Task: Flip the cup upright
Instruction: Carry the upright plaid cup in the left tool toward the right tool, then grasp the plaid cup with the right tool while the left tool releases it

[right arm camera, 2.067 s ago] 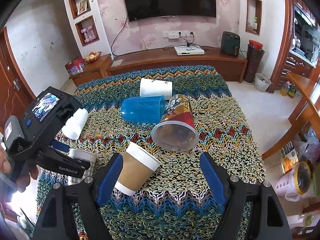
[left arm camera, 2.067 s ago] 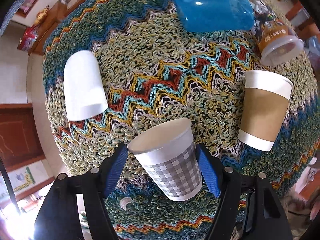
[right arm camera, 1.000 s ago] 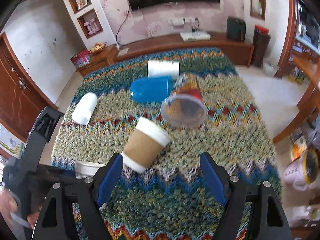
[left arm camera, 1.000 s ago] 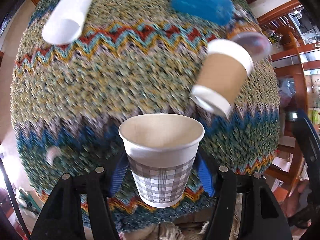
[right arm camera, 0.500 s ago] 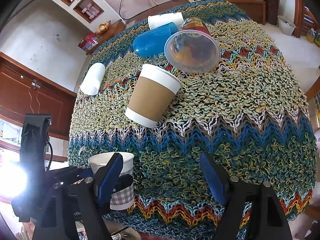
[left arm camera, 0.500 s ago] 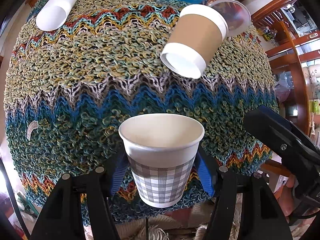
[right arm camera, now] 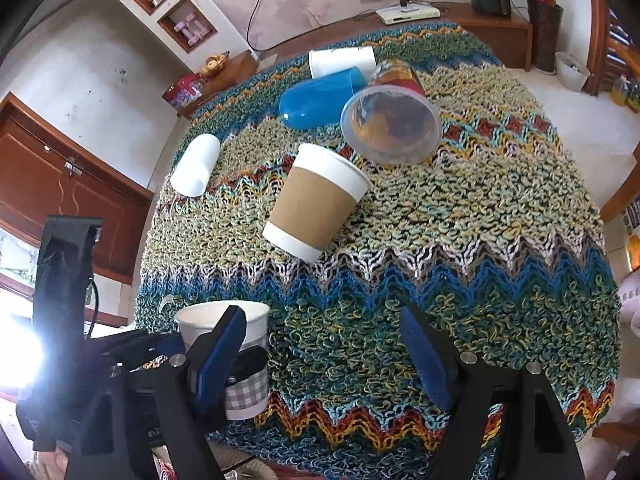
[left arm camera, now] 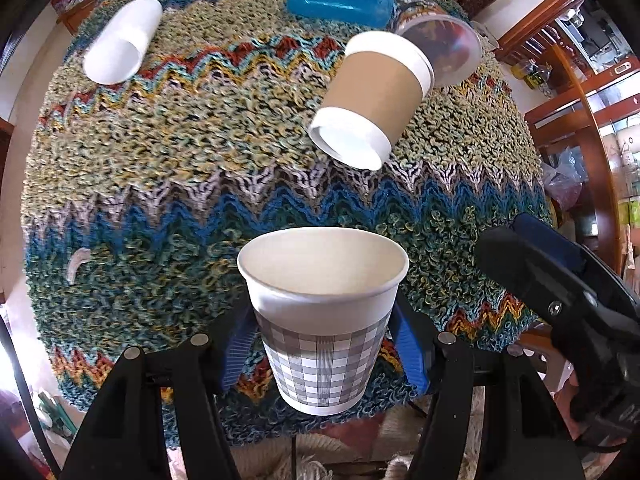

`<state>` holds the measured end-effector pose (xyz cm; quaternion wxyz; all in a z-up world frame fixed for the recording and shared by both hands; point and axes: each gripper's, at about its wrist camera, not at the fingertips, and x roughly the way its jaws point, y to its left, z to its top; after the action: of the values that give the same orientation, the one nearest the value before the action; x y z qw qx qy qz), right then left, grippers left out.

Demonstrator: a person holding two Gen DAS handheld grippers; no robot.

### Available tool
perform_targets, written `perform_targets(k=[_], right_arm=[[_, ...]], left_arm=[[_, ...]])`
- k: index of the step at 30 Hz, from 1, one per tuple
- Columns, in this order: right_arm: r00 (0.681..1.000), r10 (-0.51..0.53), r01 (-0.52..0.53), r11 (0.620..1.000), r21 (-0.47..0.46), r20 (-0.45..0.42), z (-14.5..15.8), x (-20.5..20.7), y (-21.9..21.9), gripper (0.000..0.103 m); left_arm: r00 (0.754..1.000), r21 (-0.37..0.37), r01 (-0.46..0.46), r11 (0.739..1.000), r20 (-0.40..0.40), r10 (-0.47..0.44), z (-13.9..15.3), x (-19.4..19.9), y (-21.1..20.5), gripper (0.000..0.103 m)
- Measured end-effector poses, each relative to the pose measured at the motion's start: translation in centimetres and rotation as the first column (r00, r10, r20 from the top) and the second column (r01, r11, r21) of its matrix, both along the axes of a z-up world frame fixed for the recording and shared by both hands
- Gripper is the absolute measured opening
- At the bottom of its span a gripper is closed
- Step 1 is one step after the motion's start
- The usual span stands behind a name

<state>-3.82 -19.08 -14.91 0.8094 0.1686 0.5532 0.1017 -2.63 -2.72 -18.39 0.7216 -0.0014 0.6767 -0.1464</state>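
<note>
Left hand-held gripper (left arm camera: 322, 344) clamps upright checked cup (left arm camera: 322, 312).

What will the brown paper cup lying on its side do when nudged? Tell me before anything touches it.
The brown paper cup probably rolls in a curve, since it lies on its side and tapers. It looks empty, so likely light and easily shoved. The nubbly knitted cloth may slow it.

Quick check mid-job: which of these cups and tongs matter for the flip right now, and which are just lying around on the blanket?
In the job:
- checked cup, upright, mouth up, gripped by the left tongs
- right tongs, open and empty

Lying about, all on their sides:
- brown-sleeved cup
- clear printed cup
- blue cup
- white cup at the blanket's left
- white cup behind the blue one
</note>
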Motion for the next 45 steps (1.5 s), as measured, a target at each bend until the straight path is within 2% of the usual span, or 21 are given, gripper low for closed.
perform_targets(k=[2,8,14,16,19,27,32,40,45], right_arm=[[1.000,-0.003,0.003,1.000,0.002,-0.011,-0.3,0.1,0.0,0.080],[0.999,0.000,0.000,1.000,-0.002,-0.032,-1.3,0.6,-0.2,0.080],[0.998,0.014,-0.013,1.000,0.006,-0.057,-2.4,1.1,0.2,0.080],[0.998,0.020,-0.020,1.000,0.008,-0.062,-2.5,1.3,0.4,0.080],[0.998,0.029,-0.029,1.000,0.009,-0.063,-2.5,1.4,0.6,0.080],[0.996,0.050,-0.047,0.998,0.038,-0.080,-3.1,2.0,1.4,0.080],[0.992,0.079,-0.073,0.995,0.061,-0.094,-3.7,2.1,2.6,0.080],[0.984,0.111,-0.099,0.991,0.091,-0.140,-5.1,2.5,4.5,0.080],[0.977,0.129,-0.111,0.988,0.111,-0.170,-6.2,3.3,6.1,0.080]], left_arm=[[1.000,-0.004,0.000,1.000,-0.017,0.000,-1.5,0.0,-0.7,0.067],[1.000,0.001,0.000,1.000,-0.026,0.000,-3.1,2.4,-2.2,0.069],[0.999,-0.007,-0.007,1.000,-0.041,0.006,-3.2,3.1,-2.2,0.070],[0.999,-0.007,-0.002,1.000,-0.052,0.002,-3.5,3.0,-2.7,0.080],[0.999,-0.018,-0.004,1.000,-0.054,0.003,-3.4,2.2,-2.1,0.088],[1.000,-0.043,-0.005,0.999,-0.031,0.004,-1.2,1.3,-0.5,0.096],[1.000,-0.054,-0.007,0.999,-0.012,0.007,0.1,0.1,1.1,0.097],[0.997,0.031,0.020,0.999,0.075,-0.022,1.3,-1.1,2.0,0.097],[0.996,0.029,0.020,0.999,0.081,-0.022,1.3,-1.2,2.8,0.097]])
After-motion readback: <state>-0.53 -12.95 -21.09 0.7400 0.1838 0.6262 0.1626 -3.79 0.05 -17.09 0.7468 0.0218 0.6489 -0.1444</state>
